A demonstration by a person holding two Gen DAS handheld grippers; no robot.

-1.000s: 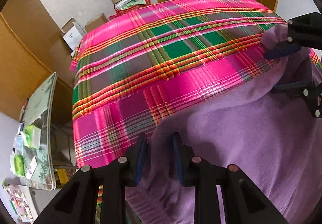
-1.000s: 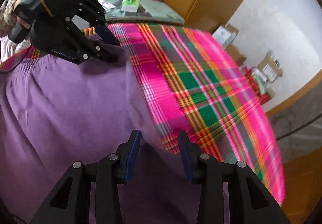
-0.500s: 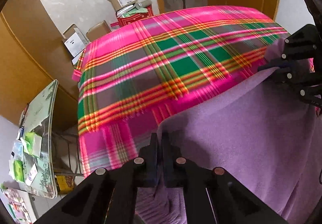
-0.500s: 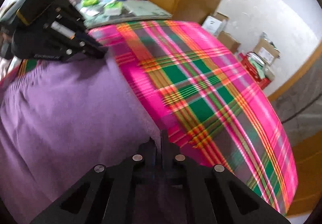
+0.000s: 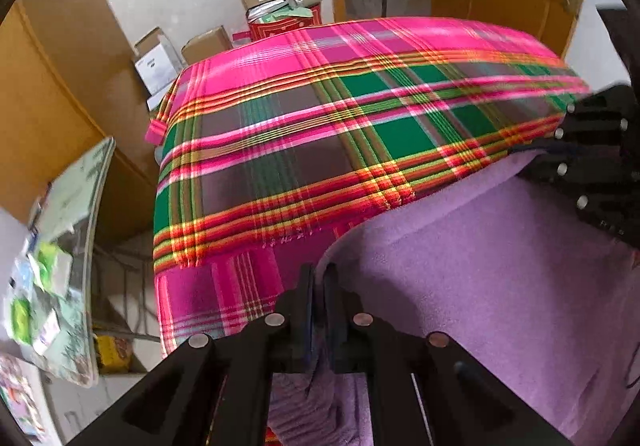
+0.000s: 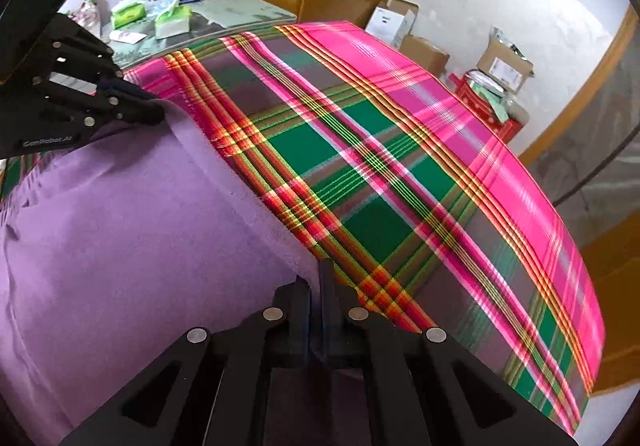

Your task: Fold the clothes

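Purple fleece garment (image 5: 480, 286): soft, limp, light by the look, likely to sag between holds; lies on the near part of the plaid-covered table (image 5: 360, 117). Left gripper (image 5: 318, 286) and right gripper (image 6: 319, 286) each pinch its far hem, one toward each end. Those hem ends look like the right holds.

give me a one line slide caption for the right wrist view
Right gripper and left gripper each shut on the far edge of a purple garment over a pink plaid cloth.
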